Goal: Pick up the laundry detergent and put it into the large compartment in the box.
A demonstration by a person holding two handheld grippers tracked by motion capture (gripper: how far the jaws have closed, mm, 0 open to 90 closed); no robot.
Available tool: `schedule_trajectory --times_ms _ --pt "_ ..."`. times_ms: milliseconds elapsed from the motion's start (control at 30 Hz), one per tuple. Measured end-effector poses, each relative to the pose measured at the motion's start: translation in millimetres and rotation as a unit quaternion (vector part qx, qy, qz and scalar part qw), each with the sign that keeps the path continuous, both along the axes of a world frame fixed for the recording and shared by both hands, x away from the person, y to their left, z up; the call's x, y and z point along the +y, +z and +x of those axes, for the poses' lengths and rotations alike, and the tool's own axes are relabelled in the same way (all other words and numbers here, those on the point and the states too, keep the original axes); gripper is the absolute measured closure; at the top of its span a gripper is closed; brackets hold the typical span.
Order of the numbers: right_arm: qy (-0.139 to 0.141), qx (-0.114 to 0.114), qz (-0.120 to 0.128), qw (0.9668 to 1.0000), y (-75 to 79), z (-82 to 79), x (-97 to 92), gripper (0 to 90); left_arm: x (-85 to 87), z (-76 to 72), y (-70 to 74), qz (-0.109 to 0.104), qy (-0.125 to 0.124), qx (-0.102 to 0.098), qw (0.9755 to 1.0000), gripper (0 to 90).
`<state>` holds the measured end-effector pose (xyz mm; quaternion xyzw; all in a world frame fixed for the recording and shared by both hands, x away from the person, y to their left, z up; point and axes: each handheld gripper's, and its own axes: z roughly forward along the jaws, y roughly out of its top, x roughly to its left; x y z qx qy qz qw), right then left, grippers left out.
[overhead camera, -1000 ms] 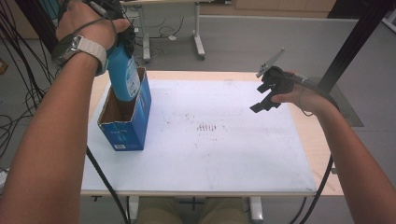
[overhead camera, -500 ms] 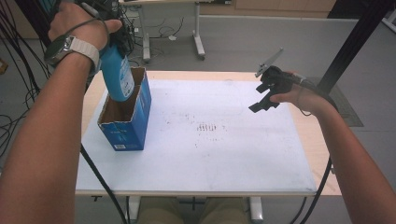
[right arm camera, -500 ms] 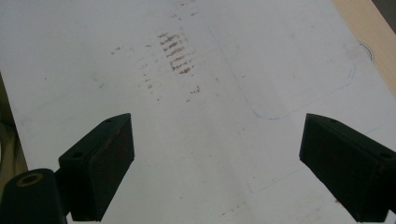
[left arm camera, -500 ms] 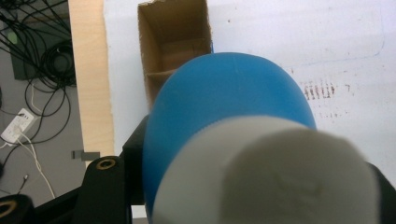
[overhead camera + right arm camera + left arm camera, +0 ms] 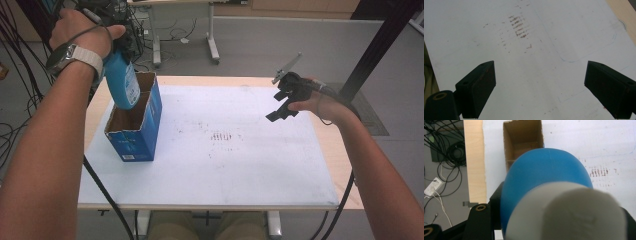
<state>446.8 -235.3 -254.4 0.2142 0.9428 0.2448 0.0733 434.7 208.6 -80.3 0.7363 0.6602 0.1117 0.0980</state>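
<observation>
A blue bottle with a white cap hangs base-down over the open blue cardboard box at the table's left. Its base is about level with the box's far rim. My left gripper is shut on the bottle's upper part, under the person's hand. In the left gripper view the bottle and its cap sit between the black jaws, with the box's brown inside beyond. My right gripper hovers over the right of the white mat. It stands open with nothing between its pads.
Brown smudges mark the middle of the mat. The bare wooden table edge runs along the right side. Cables hang off the left, a black post rises at the right, and desk legs stand on the floor behind.
The left hand has lifted the bottle up out of the box and slightly leftward. The right gripper has stayed where it was.
</observation>
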Motion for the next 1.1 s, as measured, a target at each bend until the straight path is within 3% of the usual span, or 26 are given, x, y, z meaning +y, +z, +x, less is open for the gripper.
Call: schedule_trajectory --times_ms 367,1100 --pt "0.001 0.0 -0.001 1.0 -0.9 -0.1 1.3 10.0 4.6 4.7 -10.5 0.001 0.001 0.006 1.0 39.8" --pt "-0.004 0.005 0.0 1.0 -3.7 -0.2 0.1 10.0 10.1 8.6 -30.6 0.005 0.008 -0.003 1.0 39.8"
